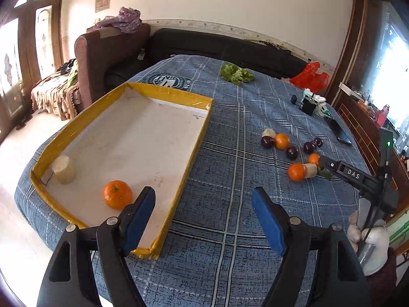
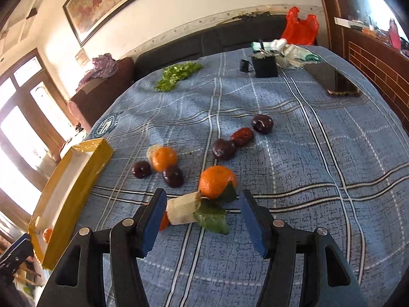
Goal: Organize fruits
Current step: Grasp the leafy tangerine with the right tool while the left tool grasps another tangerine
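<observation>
My left claw (image 1: 204, 204) is wide with nothing in it, an orange (image 1: 117, 194) in the yellow tray (image 1: 173, 94) at its nine o'clock. My right claw (image 2: 202, 212) is wide too, with a tan roll (image 2: 182, 208) loose between its fingers.

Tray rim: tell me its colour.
Yellow, taped around a white inside; the tray rim shows best in the left wrist view.

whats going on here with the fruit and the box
A person is sorting fruit off a blue cloth into a yellow box. One orange and a pale roll are already in it. The right hand-held gripper is open over a roll and a leafy orange; the left hand-held gripper is open and empty. Dark plums remain.
</observation>
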Demonstrator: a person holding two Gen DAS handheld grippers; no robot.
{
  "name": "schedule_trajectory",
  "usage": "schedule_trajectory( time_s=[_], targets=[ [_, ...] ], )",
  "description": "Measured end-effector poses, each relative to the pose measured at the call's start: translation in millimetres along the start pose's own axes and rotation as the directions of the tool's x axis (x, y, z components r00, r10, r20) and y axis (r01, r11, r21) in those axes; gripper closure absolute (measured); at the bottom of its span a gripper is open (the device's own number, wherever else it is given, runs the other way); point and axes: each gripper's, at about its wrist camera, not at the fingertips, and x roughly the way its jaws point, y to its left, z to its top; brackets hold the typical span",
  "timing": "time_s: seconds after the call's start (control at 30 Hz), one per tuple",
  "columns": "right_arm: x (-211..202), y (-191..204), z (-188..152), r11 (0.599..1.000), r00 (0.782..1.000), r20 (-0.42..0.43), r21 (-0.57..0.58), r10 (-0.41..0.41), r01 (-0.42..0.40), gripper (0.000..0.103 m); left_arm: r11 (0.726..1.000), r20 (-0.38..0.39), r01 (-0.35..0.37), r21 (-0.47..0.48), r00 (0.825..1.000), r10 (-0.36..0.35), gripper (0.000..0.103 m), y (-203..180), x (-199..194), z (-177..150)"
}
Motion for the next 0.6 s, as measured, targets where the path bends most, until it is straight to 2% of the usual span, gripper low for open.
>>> schedule_trajectory(
  time_s=[0.2,0.6],
  targets=[
    [-5.2,-3.8,-1.0,1.0,0.999,0.033,0.006,-0.021,0.021,0.039,0.999,-0.003,-0.003,-0.052,1.0,0.002,0.026,8.5,-4.9,-5.4],
    [3.8,-3.2,-4.3,0.999,0.999,0.003,-0.006,-0.046,0.046,0.039,0.998,0.023,-0.004,-0.057,1.0,0.005,0.026,11.6,-22.5,-10.7]
  ],
)
